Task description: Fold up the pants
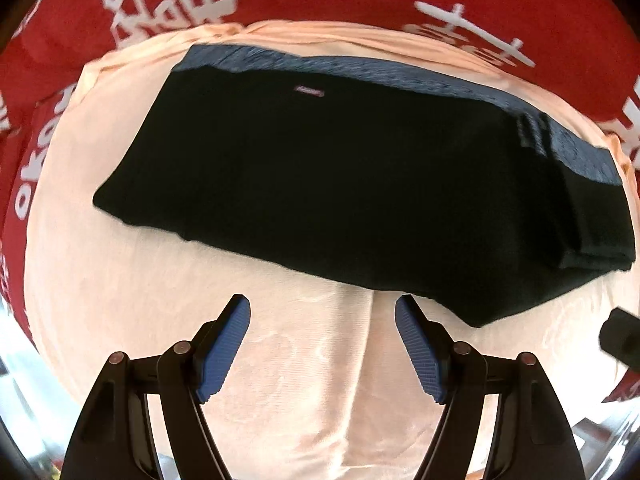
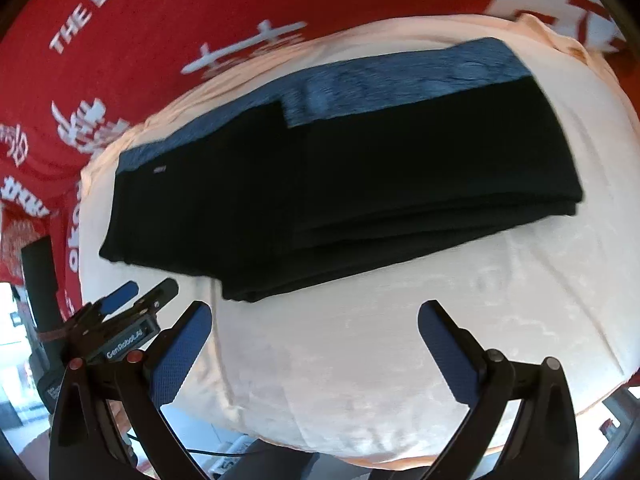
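on the peach cloth: pants folded, both grippers hanging back

on the peach cloth (image 1: pixel 304 380) that covers the bench, the black pants (image 1: pixel 340 184) lie as a layered stack with a blue-grey waistband (image 1: pixel 400 72) along the far edge. from the right wrist view, stacked edges show on the near right side of the pants (image 2: pixel 360 184), so they look folded over at least once.

the left gripper (image 1: pixel 322 344) hovers above bare cloth just short of the pants' near edge, fingers spread wide and holding nothing. the right gripper (image 2: pixel 314 352) likewise hangs over the cloth near the stack, fingers apart and empty. the left gripper (image 2: pixel 132 308) also shows at the left of the right wrist view.

my judgement: the fold looks nearly done. if one more fold is wanted, take the left end with both layers pinched together, lift low, and carry it across so the edges meet squarely; a grip on the top layer alone would drag the stack apart. otherwise smoothing and leaving it flat would do.

writing: a small tag (image 1: pixel 309 90) sits below the waistband, too blurred to read. the red cloth (image 2: pixel 160 20) beneath carries white print, including "the big" and chinese-style characters. the left gripper's body bears a label that seems to read "genrobot.ai".
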Available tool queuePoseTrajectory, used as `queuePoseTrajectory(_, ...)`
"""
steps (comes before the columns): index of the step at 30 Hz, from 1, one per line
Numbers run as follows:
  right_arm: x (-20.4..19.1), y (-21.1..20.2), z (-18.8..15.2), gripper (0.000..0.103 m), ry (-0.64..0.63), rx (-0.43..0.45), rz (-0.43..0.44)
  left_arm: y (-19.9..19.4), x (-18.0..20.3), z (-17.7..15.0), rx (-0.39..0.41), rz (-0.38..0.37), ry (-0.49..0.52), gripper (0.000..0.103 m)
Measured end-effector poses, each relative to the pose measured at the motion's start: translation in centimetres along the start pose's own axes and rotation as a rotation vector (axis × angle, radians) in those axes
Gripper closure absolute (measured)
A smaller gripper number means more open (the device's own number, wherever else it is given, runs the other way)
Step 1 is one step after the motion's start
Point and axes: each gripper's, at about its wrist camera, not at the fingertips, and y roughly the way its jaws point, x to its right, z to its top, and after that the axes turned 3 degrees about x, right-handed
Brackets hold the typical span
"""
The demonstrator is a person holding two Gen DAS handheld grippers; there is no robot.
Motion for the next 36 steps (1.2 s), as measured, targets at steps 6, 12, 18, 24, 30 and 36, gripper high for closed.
queuePoseTrajectory(6, -2.4, 1.5, 0.1, 0.0, -0.05, -0.05, -0.014, 0.4, -2.8, -0.1, 0.0, -0.009, -0.078, 0.027)
queuePoseTrajectory(12, -4.5, 2.7, 0.7, 0.0, -0.096, -0.065, -0.026, 0.4, -8.0, 1.2, 0.059, -0.096, -0.24, 0.027)
queuePoseTrajectory(18, -5.9, 4.4, 1.5, 0.0, -0.132, -0.089, -0.042, 2.0, -13.7, 2.1, 0.073, -0.224, -0.414, 0.027)
queuePoseTrajectory(24, -6.5, 6.2, 1.9, 0.0, -0.145, -0.12, -0.054, 4.3, -16.2, 2.2, 0.065, -0.409, -0.488, 0.027)
queuePoseTrajectory(30, -6.6, 7.6, 1.9, 0.0, -0.149, -0.144, -0.059, 3.8, -16.6, 3.0, 0.122, -0.567, -0.557, 0.027)
queuePoseTrajectory(36, -6.6, 7.9, 1.7, 0.0, -0.16, -0.151, -0.044, 4.3, -16.4, 3.8, 0.153, -0.574, -0.564, 0.02)
